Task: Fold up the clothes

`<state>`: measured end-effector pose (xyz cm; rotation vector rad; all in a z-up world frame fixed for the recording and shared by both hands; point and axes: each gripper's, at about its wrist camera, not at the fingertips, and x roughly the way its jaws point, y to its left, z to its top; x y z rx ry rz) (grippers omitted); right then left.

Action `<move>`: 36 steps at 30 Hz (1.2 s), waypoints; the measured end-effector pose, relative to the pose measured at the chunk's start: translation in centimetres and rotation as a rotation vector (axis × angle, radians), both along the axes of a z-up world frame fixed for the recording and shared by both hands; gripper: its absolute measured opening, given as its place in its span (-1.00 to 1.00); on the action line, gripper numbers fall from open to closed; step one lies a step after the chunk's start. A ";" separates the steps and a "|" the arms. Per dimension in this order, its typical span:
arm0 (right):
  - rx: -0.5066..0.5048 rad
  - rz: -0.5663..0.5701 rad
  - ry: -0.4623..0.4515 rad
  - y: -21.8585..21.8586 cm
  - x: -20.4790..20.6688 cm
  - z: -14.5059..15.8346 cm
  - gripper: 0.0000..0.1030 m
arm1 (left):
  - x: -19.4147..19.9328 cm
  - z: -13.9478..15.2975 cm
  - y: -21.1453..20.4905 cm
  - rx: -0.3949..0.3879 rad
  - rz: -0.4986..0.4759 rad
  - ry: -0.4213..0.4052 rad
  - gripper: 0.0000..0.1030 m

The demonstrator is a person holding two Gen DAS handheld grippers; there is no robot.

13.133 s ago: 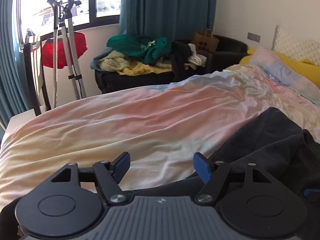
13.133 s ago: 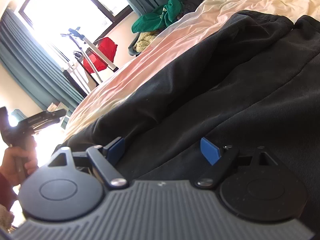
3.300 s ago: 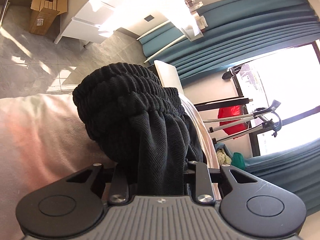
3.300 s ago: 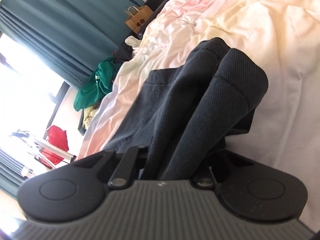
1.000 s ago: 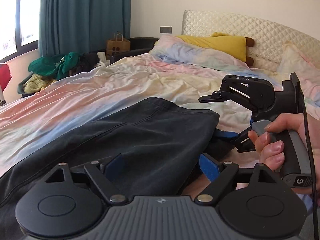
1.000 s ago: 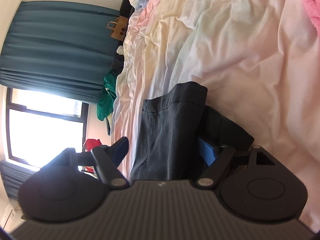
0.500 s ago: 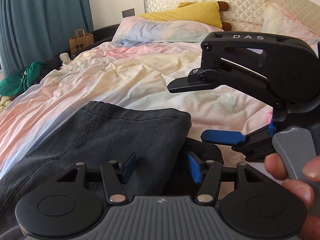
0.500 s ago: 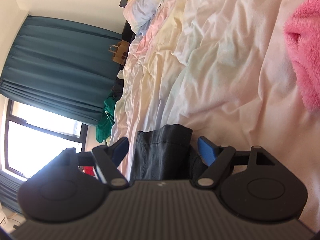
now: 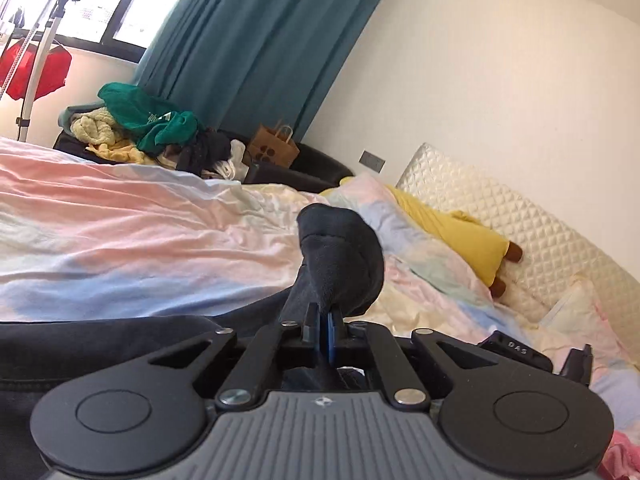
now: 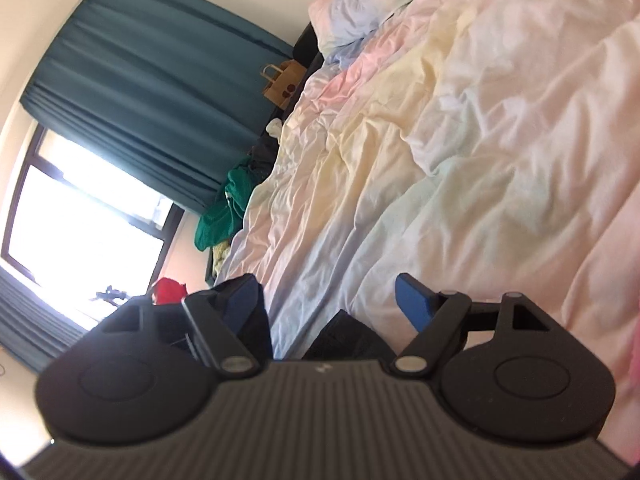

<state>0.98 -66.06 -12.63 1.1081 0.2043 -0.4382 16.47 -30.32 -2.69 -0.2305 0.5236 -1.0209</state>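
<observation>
A dark grey pair of trousers [image 9: 120, 336] lies on the pastel bedsheet [image 9: 132, 236]. My left gripper [image 9: 323, 328] is shut on a corner of the trousers, and the pinched fabric bunches up above the jaws [image 9: 340, 256]. My right gripper [image 10: 330, 304] is open and empty, tilted on its side over the bedsheet [image 10: 460, 184]. Only a small dark piece of the trousers [image 10: 344, 340] shows below its fingers. Part of the right gripper's body [image 9: 520, 354] shows low at the right of the left wrist view.
A pile of clothes with a green garment [image 9: 144, 120] lies on a dark bench by the teal curtain [image 9: 260, 40]. A brown paper bag [image 9: 276, 148] stands beside it. A yellow pillow [image 9: 456, 240] and quilted headboard [image 9: 540, 232] are at right. Pink fabric [image 9: 620, 456] lies low right.
My left gripper has closed on the trousers' corner and lifted it, turning toward the window side. My right gripper stayed open and drew off the trousers.
</observation>
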 end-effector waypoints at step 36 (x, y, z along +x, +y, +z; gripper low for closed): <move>-0.052 0.403 0.237 -2.5 2.8 2.4 -0.08 | -12.6 -12.4 -8.2 0.670 -0.260 -0.612 0.69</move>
